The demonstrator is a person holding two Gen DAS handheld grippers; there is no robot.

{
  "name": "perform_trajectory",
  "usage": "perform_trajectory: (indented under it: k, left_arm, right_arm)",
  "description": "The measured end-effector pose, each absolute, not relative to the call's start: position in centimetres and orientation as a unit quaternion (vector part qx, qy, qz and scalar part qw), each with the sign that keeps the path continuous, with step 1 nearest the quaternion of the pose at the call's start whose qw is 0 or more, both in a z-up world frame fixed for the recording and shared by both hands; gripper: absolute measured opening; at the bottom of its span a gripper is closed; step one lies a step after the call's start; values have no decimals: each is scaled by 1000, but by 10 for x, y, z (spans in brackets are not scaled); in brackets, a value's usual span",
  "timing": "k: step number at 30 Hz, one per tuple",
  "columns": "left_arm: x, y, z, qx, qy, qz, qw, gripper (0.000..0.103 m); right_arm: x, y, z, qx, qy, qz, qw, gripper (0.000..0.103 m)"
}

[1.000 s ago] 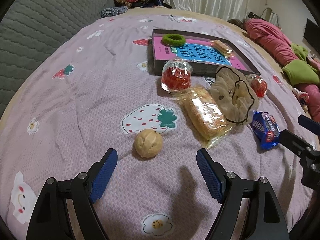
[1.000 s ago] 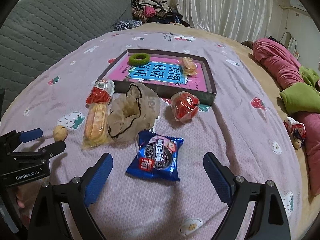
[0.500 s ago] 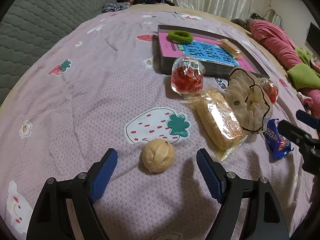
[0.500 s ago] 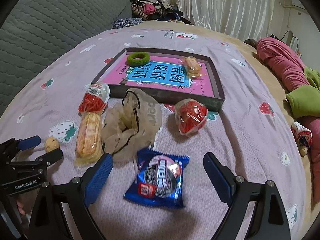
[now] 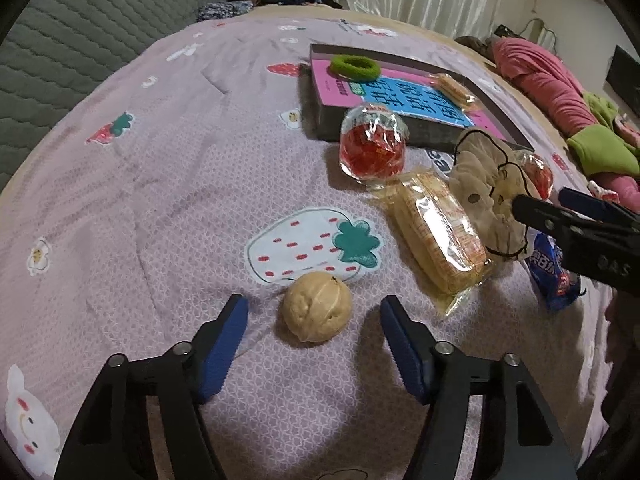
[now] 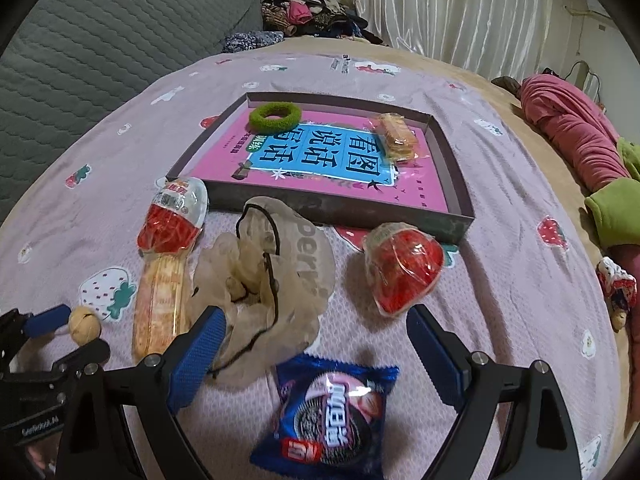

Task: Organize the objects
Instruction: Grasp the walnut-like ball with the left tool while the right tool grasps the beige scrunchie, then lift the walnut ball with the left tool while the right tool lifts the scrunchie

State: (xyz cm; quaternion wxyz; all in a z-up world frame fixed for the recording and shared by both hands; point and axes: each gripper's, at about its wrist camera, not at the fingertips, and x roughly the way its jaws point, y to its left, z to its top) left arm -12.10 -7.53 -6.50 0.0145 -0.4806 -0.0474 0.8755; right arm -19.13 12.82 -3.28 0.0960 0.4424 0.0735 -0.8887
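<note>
On the bedspread (image 5: 168,184), L gripper (image 5: 314,314) tilts down, jaws closing round walnut (image 5: 317,306), not touching.

We see open quilt left of the round tan walnut (image 5: 317,306): the lilac strawberry-print bedspread (image 5: 168,168) lies bare there, w/ free passage toward the grey quilted headboard (image 5: 60,60). Right of the walnut, the long clear-wrapped yellow wafer pack (image 5: 438,236) blocks a sideways sweep. Just beyond it the crumpled beige drawstring pouch (image 6: 272,280) sits btwn the wafers and the blue cookie packet (image 6: 332,412), crowding the middle. The red candy in clear wrap (image 6: 404,274) and another red-filled clear packet (image 6: 174,216) flank the pouch, both near the front wall of the shallow dark cardboard tray (image 6: 340,204). Bare quilt right of the tray.
</note>
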Motion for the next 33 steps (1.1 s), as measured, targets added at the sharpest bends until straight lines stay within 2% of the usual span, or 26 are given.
perform_trajectory:
  k: [2, 5, 12, 16, 22, 33]
  left_arm:
    - [-121, -75, -66, -481, -46, 875, 15, 64]
    - [-121, -76, -66, -479, -48, 876, 17, 55]
    - [-121, -78, -66, -477, -52, 877, 17, 34]
    - [-121, -76, -65, -476, -50, 878, 17, 34]
    - [-119, -75, -61, -473, -53, 879, 21, 34]
    - [-117, -76, -58, -468, -60, 881, 21, 34]
  right_arm:
    - [-195, 127, -35, 444, 71, -887, 99, 92]
    - [-200, 124, -39, 444, 71, -887, 104, 90]
    - [-205, 118, -43, 445, 73, -885, 115, 62]
    - [-203, 116, -43, 443, 70, -885, 125, 43]
    - [-197, 119, -34, 433, 55, -888, 143, 25]
    - [-188, 121, -26, 428, 36, -885, 177, 9]
